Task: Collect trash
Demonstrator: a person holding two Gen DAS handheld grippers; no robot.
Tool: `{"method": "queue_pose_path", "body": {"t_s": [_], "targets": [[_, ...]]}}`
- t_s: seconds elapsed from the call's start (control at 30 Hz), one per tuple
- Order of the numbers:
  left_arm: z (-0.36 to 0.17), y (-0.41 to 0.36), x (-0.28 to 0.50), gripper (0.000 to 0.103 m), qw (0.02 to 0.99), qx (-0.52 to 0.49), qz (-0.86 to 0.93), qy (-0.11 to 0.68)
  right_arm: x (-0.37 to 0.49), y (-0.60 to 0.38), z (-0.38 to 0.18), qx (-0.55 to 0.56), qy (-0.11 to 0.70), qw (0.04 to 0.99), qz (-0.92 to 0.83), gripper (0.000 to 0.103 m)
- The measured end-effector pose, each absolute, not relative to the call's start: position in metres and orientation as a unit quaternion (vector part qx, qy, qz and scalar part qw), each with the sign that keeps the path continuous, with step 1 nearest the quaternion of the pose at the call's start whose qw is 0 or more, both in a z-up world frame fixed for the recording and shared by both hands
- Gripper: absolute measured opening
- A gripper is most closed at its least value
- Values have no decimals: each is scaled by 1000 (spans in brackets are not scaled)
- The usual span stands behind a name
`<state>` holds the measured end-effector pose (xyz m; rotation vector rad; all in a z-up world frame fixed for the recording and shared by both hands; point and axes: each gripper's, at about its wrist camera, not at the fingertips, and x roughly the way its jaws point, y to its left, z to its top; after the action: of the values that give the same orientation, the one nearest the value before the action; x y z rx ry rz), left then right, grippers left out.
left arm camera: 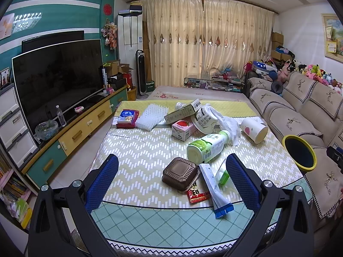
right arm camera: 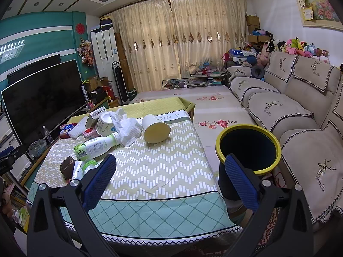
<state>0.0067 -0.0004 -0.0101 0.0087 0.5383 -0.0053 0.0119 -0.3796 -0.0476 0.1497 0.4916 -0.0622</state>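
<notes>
My left gripper (left arm camera: 171,180) hangs above the near end of the table (left arm camera: 137,150) with its blue pads spread wide and nothing between them. Just past it lies a brown plastic tray (left arm camera: 180,173), upside down, touching a red snack wrapper (left arm camera: 198,194) and a long white sachet with a blue end (left arm camera: 214,188). Beyond those a green-capped milk bottle (left arm camera: 209,146) lies on its side, and farther still sit a pink strawberry carton (left arm camera: 184,128), a tipped paper bowl (left arm camera: 203,117), a crumpled tissue (left arm camera: 228,124) and a paper cup (left arm camera: 255,129) on its side at the right. A white foam net (left arm camera: 151,115) and a blue tissue pack (left arm camera: 127,117) are at the far left.

My right gripper (right arm camera: 169,177) is likewise spread and empty, held over the near right corner of the table. The yellow-rimmed bin (right arm camera: 248,147) (dark inside) stands on the floor just right of the table, between it and the sofa (right arm camera: 300,115); my right-hand pad overlaps its near rim in the view.
</notes>
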Motion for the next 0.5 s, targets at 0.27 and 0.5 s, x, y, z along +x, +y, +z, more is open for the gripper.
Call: {"method": "queue_pose_path", "body": {"t_s": [0.27, 0.5], "targets": [[-10, -1, 8, 99, 963, 5, -2, 268, 12, -379, -49, 74, 244, 967, -30, 97], [-10, 0, 8, 99, 963, 5, -2, 269, 13, -380, -48, 75, 244, 967, -30, 97]]}}
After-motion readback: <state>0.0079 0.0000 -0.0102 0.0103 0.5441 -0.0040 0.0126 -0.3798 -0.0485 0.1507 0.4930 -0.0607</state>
